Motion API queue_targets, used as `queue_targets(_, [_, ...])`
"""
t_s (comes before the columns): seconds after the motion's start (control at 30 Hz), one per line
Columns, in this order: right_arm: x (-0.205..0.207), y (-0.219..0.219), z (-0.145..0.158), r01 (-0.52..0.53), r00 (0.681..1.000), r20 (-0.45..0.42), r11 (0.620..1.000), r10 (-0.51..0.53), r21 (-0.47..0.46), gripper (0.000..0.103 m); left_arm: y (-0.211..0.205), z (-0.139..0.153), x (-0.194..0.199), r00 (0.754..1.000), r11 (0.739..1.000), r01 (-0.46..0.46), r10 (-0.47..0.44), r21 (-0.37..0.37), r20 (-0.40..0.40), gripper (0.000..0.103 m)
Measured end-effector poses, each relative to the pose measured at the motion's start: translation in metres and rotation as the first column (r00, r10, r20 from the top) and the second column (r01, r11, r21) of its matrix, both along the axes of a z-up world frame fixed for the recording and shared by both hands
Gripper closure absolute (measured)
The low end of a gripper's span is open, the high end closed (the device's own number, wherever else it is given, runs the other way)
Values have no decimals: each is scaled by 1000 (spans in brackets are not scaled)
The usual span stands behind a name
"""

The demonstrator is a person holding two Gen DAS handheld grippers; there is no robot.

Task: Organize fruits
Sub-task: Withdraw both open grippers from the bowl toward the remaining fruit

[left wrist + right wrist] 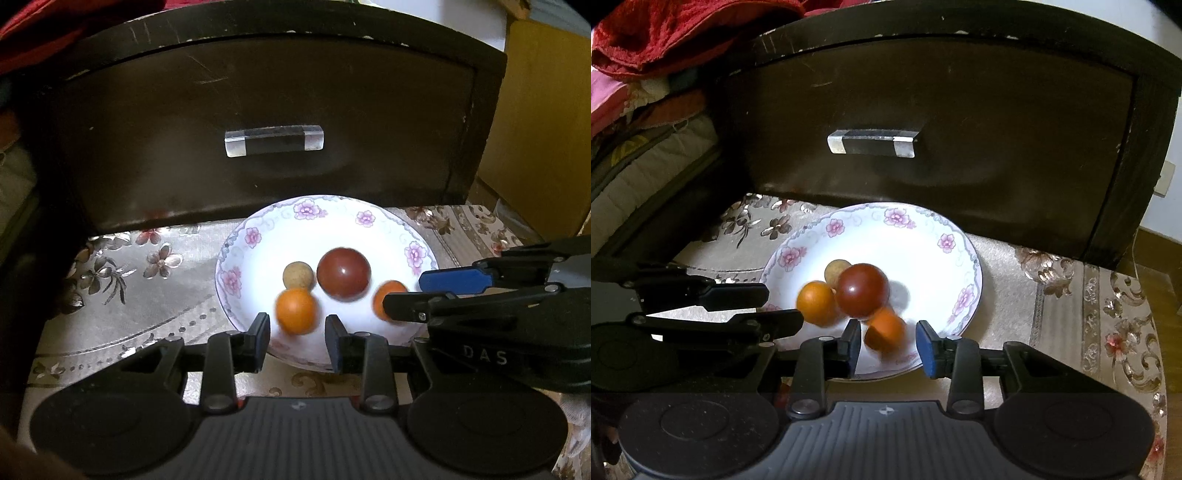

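Floral plate (369, 218) on the surface holds four fruits. Left gripper (297, 334) spread, a blurred orange fruit (295, 310) just ahead between its tips, untouched. Right gripper (886, 343) spread around another blurred orange fruit (884, 330), partly hidden behind the dark red fruit (862, 290); contact unclear.

both oranges (295, 312) motion-blurred, tan fruit (837, 271) half hidden

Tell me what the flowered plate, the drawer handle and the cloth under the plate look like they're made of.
Plate: likely glazed ceramic or porcelain, glossy white with printed pink flowers. Drawer handle: seemingly clear acrylic or glass bar with silvery ends; it looks see-through. Cloth: woven or embossed fabric, beige with shiny floral pattern, possibly metallic thread.
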State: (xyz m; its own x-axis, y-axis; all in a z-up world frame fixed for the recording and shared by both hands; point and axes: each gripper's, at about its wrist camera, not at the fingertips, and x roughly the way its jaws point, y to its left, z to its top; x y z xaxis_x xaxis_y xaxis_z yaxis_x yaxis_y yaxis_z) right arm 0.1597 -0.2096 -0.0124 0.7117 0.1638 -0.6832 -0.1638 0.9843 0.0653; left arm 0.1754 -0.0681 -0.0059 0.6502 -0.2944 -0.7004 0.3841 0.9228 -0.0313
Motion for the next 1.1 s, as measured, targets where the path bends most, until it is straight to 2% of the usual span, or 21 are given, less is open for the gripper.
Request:
queue_targets(0.33, [-3, -1, 3, 8, 1000, 15, 1000, -8, 2, 67, 2, 4, -3, 1000, 1000, -3, 3, -4, 9, 65])
queue_targets(0.77, [-12, 5, 9, 4, 1000, 25, 1000, -4, 9, 66, 9, 11, -14, 1000, 1000, -17, 17, -1, 18, 65])
queue_targets(1.1, [-28, 14, 15, -10, 1000, 22, 999, 9, 32, 66, 18, 20, -36, 999, 1000, -12, 12, 17, 40, 65])
